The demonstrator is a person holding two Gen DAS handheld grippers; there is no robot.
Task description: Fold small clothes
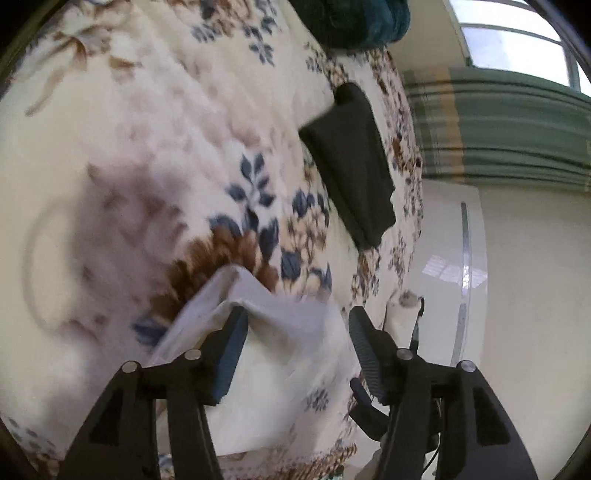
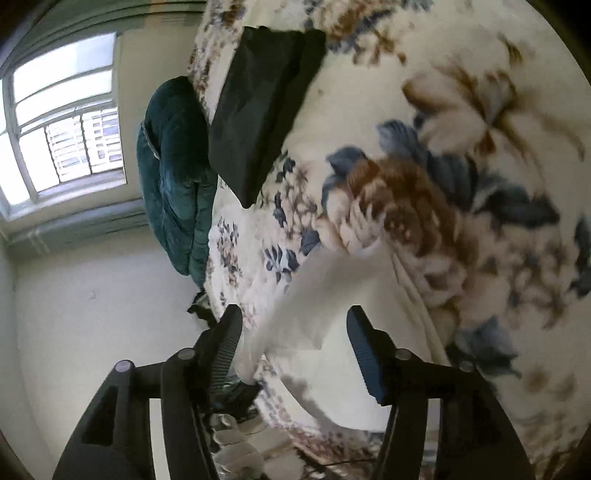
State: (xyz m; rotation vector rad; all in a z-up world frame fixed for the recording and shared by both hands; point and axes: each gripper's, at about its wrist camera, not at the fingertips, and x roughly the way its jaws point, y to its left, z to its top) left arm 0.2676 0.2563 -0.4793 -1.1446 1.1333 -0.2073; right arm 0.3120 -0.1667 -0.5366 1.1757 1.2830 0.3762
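A white garment [image 1: 273,354] lies on the floral bedspread [image 1: 147,147] near its edge. In the left wrist view it sits between my left gripper's [image 1: 295,325] spread fingers, with a raised fold against the left finger [image 1: 231,347]. In the right wrist view the same white garment [image 2: 314,314] lies between my right gripper's [image 2: 293,325] spread fingers. Both grippers are open and neither pinches the cloth. A folded black garment [image 1: 351,162] lies farther along the bed; it also shows in the right wrist view [image 2: 258,107].
A dark teal bundle [image 2: 173,177] hangs at the bed's far end, also seen in the left wrist view [image 1: 351,22]. Pale floor [image 1: 517,295] lies beside the bed edge. A window [image 2: 62,110] and green curtain [image 1: 498,129] stand beyond.
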